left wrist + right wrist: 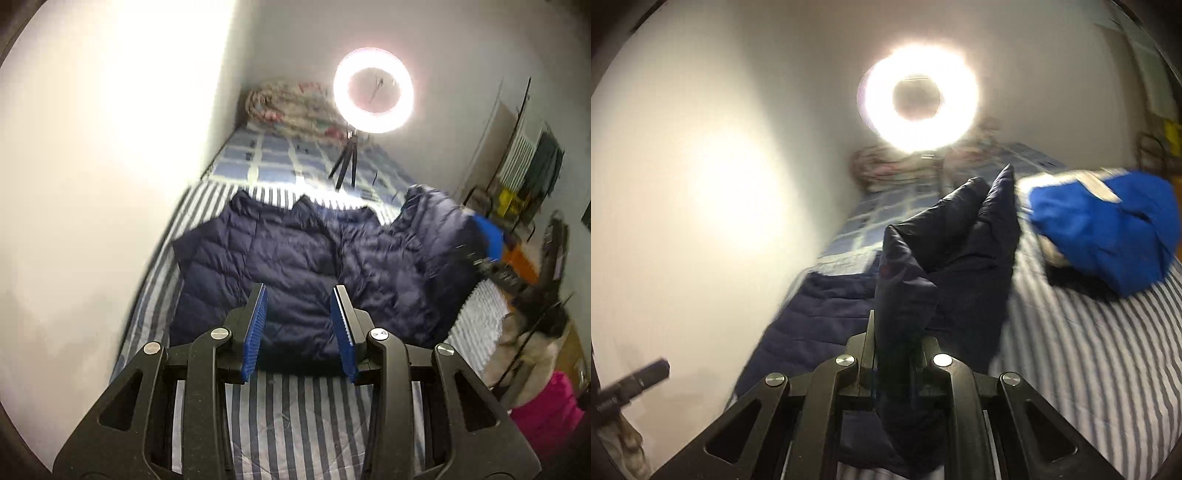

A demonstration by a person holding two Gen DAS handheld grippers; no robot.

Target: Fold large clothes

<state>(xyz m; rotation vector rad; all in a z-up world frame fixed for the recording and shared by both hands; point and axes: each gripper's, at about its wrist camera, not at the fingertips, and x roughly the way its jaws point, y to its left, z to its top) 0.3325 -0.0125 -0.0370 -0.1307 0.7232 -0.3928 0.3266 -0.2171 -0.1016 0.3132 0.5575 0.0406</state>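
Observation:
A navy puffer jacket (295,251) lies spread on the striped bed sheet (295,424). My left gripper (300,291) hovers over the jacket's near hem, open, with nothing between its blue pads (255,332). At the jacket's right side my right gripper (487,236) shows as a blur and lifts that part of the jacket. In the right wrist view the right gripper (897,332) is shut on a raised fold of the jacket (960,251), which stands up above the sheet (1089,350).
A lit ring light (373,88) on a small tripod (345,162) stands on the bed beyond the jacket. A folded floral quilt (291,107) lies at the bed's head. A bright blue garment (1108,236) sits at the right. A white wall (92,184) borders the left.

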